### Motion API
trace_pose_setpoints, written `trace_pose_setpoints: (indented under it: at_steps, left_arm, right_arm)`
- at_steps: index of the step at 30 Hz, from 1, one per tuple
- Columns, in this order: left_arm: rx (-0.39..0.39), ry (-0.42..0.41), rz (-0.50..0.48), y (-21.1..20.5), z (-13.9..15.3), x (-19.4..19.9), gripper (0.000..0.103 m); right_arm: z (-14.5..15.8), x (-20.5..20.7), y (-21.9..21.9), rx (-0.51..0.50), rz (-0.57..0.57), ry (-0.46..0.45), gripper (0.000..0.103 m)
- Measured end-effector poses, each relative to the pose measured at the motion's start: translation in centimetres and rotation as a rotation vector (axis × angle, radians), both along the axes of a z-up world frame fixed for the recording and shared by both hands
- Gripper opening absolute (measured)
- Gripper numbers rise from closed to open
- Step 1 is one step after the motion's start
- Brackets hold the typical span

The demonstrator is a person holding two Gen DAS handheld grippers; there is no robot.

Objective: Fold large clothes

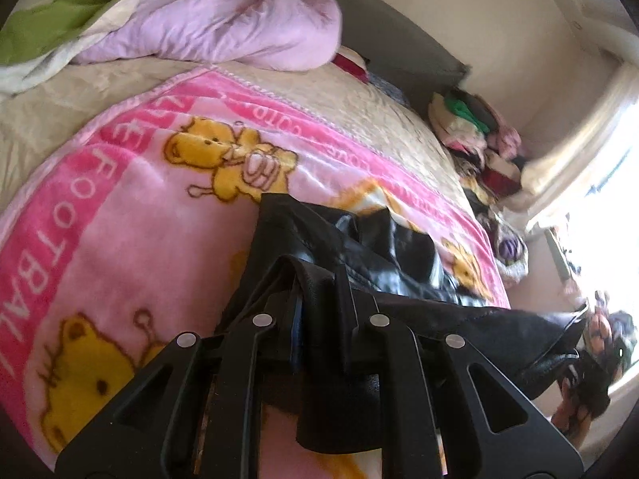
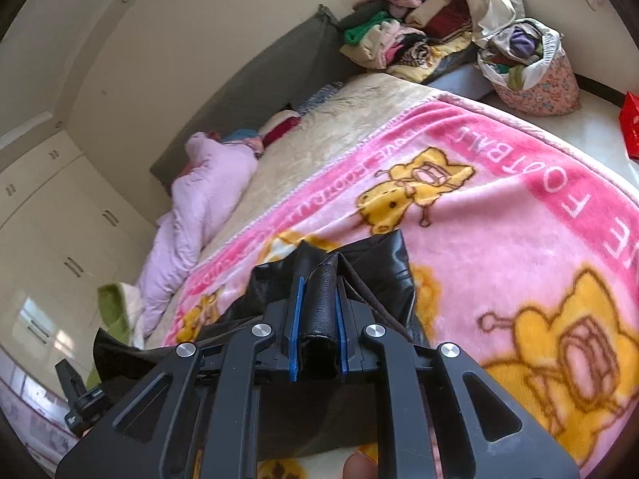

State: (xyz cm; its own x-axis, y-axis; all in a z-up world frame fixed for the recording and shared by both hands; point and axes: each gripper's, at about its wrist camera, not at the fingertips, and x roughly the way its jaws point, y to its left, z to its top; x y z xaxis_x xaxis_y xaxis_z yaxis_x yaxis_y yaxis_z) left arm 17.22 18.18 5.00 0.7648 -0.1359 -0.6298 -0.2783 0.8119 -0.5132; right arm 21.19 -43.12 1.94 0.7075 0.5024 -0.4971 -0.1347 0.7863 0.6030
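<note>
A black leather-like garment (image 1: pixel 375 247) hangs stretched between both grippers above the pink bear-print blanket (image 1: pixel 131 215) on the bed. My left gripper (image 1: pixel 317 279) is shut on a bunched edge of it, and the cloth trails off to the right. In the right wrist view my right gripper (image 2: pixel 319 279) is shut on a rolled fold of the same black garment (image 2: pixel 375 267), pinched between its blue pads (image 2: pixel 296 311). The rest of the garment drapes under and behind the jaws. The left gripper (image 2: pixel 86 401) shows at the lower left of that view.
A crumpled lilac quilt (image 1: pixel 223 28) and a green-and-cream pillow (image 1: pixel 60 20) lie at the head of the bed. A pile of mixed clothes (image 2: pixel 407 36) and a floral fabric basket (image 2: pixel 531 72) stand beyond the bed. White wardrobes (image 2: pixel 48 223) line one wall.
</note>
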Motion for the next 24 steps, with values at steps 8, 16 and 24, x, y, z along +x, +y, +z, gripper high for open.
trace_pose_setpoints:
  at_steps: [8, 16, 24]
  left_arm:
    - [-0.109, -0.043, 0.100, 0.4, -2.5, 1.5, 0.008]
    - [-0.070, -0.053, 0.065, 0.6, -3.9, 2.6, 0.009]
    - [-0.079, -0.070, 0.033, 0.8, -4.0, 3.2, 0.015]
  right_arm:
    - [-1.8, 2.1, 0.8, -0.070, -0.027, 0.011, 0.013]
    - [-2.9, 3.2, 2.0, -0.147, -0.057, 0.002, 0.014]
    - [-3.7, 3.9, 2.6, -0.171, -0.091, 0.004, 0.018]
